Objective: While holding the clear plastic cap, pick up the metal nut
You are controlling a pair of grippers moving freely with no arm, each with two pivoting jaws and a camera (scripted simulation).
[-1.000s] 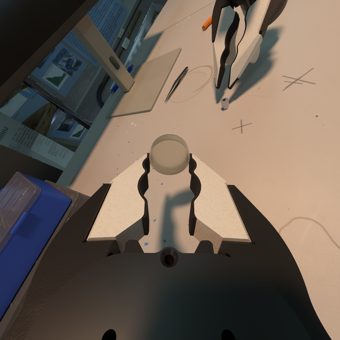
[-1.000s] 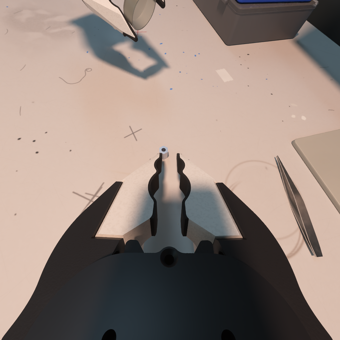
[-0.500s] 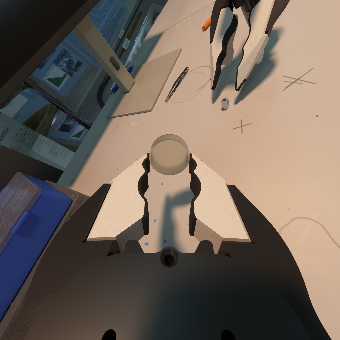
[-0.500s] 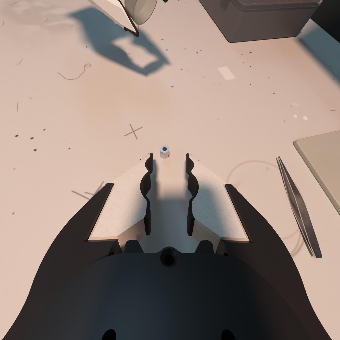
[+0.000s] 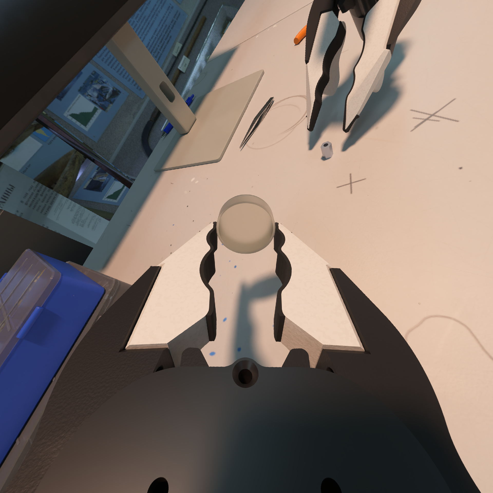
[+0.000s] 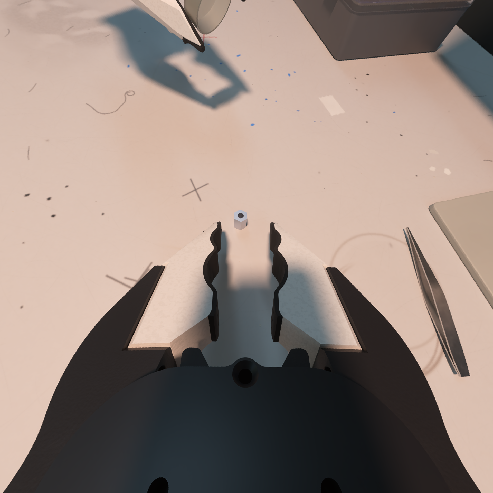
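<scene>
My left gripper (image 5: 245, 226) is shut on the clear plastic cap (image 5: 245, 225), a round translucent disc held between its fingertips above the table. The cap (image 6: 210, 13) also shows at the top of the right wrist view. The metal nut (image 6: 240, 219), a small grey hexagonal piece with a hole, stands upright on the beige table just ahead of my right gripper (image 6: 245, 225), between the lines of its fingertips. My right gripper is open and empty. In the left wrist view it (image 5: 330, 128) hangs just behind the nut (image 5: 326, 150).
Metal tweezers (image 6: 437, 301) lie right of my right gripper, on a thin wire loop (image 6: 344, 248). A flat beige plate (image 6: 469, 240) lies farther right. A grey box (image 6: 386, 32) with a blue lid (image 5: 40, 333) stands at the table edge. An orange pen (image 5: 300, 34) lies far off.
My right gripper has opened from nearly shut to wide, and backed slightly from the nut. The nut has not moved. My left gripper still holds the cap in place.
</scene>
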